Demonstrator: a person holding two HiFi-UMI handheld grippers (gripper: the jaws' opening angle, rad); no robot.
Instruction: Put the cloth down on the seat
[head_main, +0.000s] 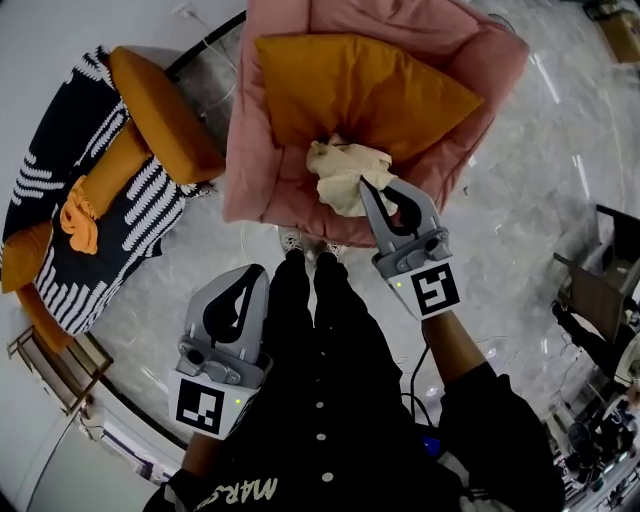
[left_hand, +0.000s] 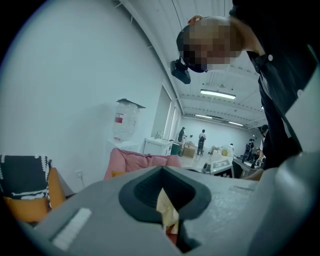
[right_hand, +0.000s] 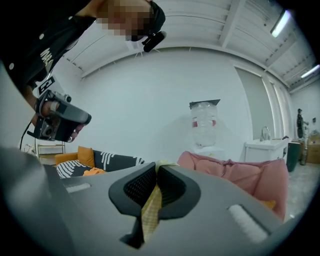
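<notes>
A crumpled cream cloth (head_main: 343, 170) rests at the front of the pink armchair's seat (head_main: 262, 190), just below a large orange cushion (head_main: 360, 90). My right gripper (head_main: 372, 188) is shut on the near edge of the cloth. In the right gripper view a strip of woven cream cloth (right_hand: 150, 212) is pinched between the dark pads of that gripper (right_hand: 156, 176). My left gripper (head_main: 256, 272) hangs lower left, over the person's legs and well away from the chair. It is shut and holds nothing. In its own view the left gripper (left_hand: 162, 172) faces the armchair (left_hand: 135, 162).
A black-and-white patterned sofa (head_main: 60, 200) with orange cushions and a bunched orange cloth (head_main: 80, 215) stands to the left. The person's black trousers (head_main: 320, 330) fill the near middle above a marble floor (head_main: 520, 180). Dark furniture (head_main: 600, 290) sits at the right edge. A water dispenser (right_hand: 205, 125) stands by the wall.
</notes>
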